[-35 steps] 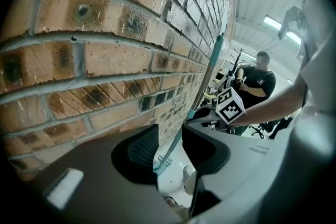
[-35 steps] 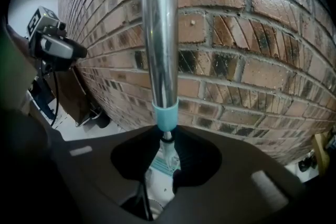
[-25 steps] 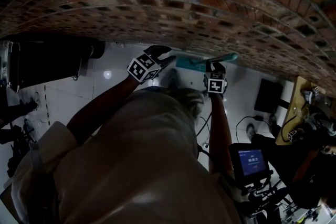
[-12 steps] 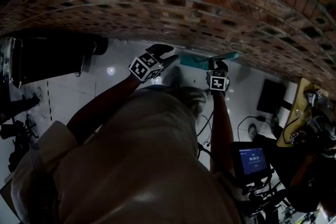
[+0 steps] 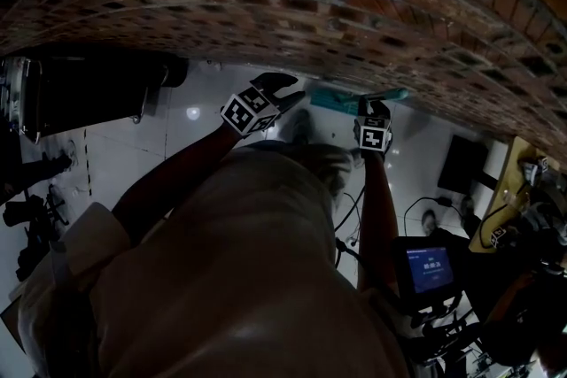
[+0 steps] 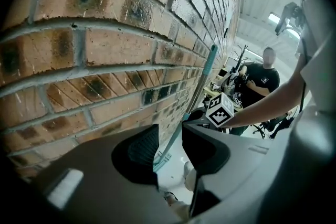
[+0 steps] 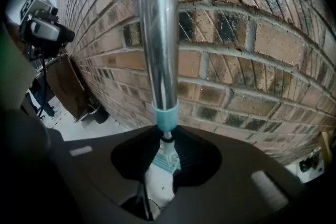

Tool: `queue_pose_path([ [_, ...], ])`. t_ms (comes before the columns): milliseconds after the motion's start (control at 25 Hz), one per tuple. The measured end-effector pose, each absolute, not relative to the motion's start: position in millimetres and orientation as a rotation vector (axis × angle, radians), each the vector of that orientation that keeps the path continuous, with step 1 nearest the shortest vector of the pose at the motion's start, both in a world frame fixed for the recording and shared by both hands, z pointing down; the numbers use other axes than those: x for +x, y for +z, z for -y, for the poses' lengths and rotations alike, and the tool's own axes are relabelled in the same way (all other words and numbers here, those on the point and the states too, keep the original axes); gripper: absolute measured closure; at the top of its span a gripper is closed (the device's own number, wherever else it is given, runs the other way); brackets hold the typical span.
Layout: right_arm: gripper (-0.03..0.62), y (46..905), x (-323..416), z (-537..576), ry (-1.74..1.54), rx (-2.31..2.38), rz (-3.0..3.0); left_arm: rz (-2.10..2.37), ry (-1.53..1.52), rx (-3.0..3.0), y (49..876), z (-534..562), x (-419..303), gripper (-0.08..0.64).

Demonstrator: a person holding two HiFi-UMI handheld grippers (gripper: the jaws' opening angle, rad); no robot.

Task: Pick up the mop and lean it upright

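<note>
Mop (image 7: 157, 34) upright beside brick wall (image 7: 252, 60), head down

Mop (image 7: 157, 34) beside wall (image 5: 266, 4), between right gripper's (image 5: 374, 108) jaws, left gripper (image 5: 282, 88) alongside

This looks like a recording lab or workshop, not a home. A bare brick wall (image 5: 292, 4) fills twelve o'clock above a glossy white tiled floor (image 5: 115, 164). At four o'clock a small lit screen (image 5: 427, 267) stands among loose cables (image 5: 412, 206). A cluttered wooden worktop (image 5: 500, 181) is at three o'clock, and the right gripper view shows a camera on a stand (image 7: 44, 29).
</note>
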State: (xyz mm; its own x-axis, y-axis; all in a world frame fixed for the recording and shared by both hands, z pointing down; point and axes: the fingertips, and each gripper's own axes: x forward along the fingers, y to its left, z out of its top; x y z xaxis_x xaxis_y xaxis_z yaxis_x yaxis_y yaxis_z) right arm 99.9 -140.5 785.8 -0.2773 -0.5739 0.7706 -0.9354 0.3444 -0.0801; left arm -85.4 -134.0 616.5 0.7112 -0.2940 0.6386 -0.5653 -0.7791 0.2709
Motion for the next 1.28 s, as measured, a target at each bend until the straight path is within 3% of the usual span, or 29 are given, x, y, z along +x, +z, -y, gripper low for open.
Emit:
queue_pose_path([
  [1280, 0.502, 826.6, 103.2, 150.6, 0.737, 1.286, 1.926, 0.643, 0.857, 2.447, 627.4, 139.4, -79.3, 0.402],
])
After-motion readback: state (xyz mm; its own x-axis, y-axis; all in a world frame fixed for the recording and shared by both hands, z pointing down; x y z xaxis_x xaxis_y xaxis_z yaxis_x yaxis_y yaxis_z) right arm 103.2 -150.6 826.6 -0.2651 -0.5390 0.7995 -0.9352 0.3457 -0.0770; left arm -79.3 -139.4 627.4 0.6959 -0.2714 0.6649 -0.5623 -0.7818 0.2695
